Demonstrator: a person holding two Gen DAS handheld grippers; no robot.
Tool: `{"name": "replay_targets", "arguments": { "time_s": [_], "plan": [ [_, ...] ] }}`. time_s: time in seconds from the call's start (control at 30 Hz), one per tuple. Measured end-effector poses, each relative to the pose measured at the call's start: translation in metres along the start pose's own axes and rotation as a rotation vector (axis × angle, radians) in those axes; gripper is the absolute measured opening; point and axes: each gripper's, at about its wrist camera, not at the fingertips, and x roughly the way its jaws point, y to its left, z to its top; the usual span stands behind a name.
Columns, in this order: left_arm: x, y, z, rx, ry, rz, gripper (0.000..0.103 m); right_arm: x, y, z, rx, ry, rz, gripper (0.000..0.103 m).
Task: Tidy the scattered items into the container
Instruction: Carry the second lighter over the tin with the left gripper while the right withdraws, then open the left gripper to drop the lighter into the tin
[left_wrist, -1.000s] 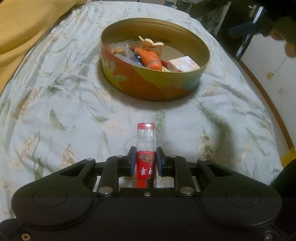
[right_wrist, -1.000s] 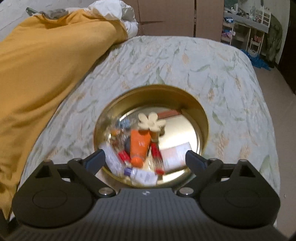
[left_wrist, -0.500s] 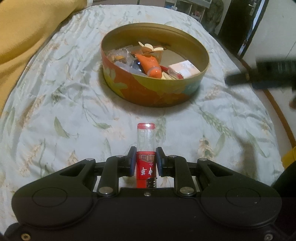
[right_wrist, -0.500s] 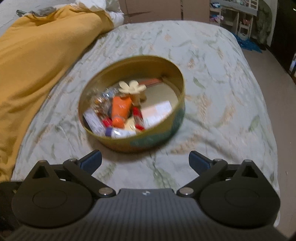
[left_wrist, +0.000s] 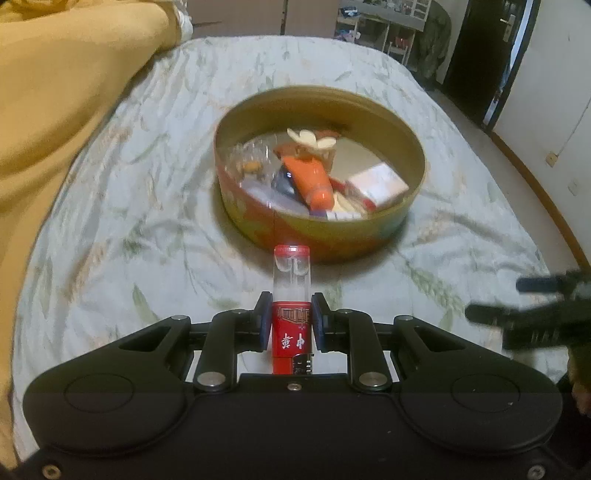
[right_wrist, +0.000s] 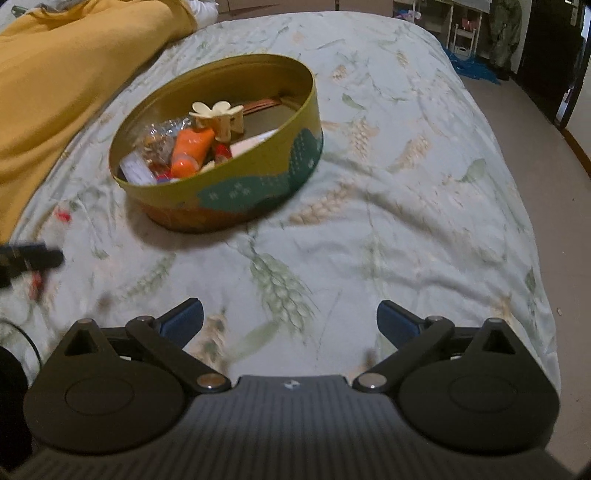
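Round tin (left_wrist: 325, 229) mid-bed amid bare quilt (right_wrist: 388, 221); left gripper (left_wrist: 290, 321) jaws clamping lighter (left_wrist: 291, 328), right gripper (right_wrist: 290, 319) jaws wide, empty.

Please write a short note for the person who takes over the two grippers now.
Left gripper: shut on the red lighter, short of the round tin.
Right gripper: open, empty, above the bedspread.
Done: orange tube, cream hair clip, small box and other bits lie in the tin.
Left: drop the lighter into the tin.
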Motion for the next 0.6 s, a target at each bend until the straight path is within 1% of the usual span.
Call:
{"name": "replay_targets", "arguments": {
  "time_s": [0.27,0.5,0.6],
  "plan": [
    [-0.008,-0.004,0.04,0.017,-0.05,0.02,0.02,-0.003,-0.005,-0.005,0.02,-0.059,-0.002,0.103],
    [-0.015,-0.018,0.079,0.065,-0.1,0.04,0.02,-0.007,-0.01,-0.007,0.057,-0.102,0.034,0.103],
    [-0.013,-0.026,0.098,0.082,-0.12,0.042,0.02,-0.008,-0.011,-0.008,0.063,-0.12,0.034,0.103]
  ]
}}
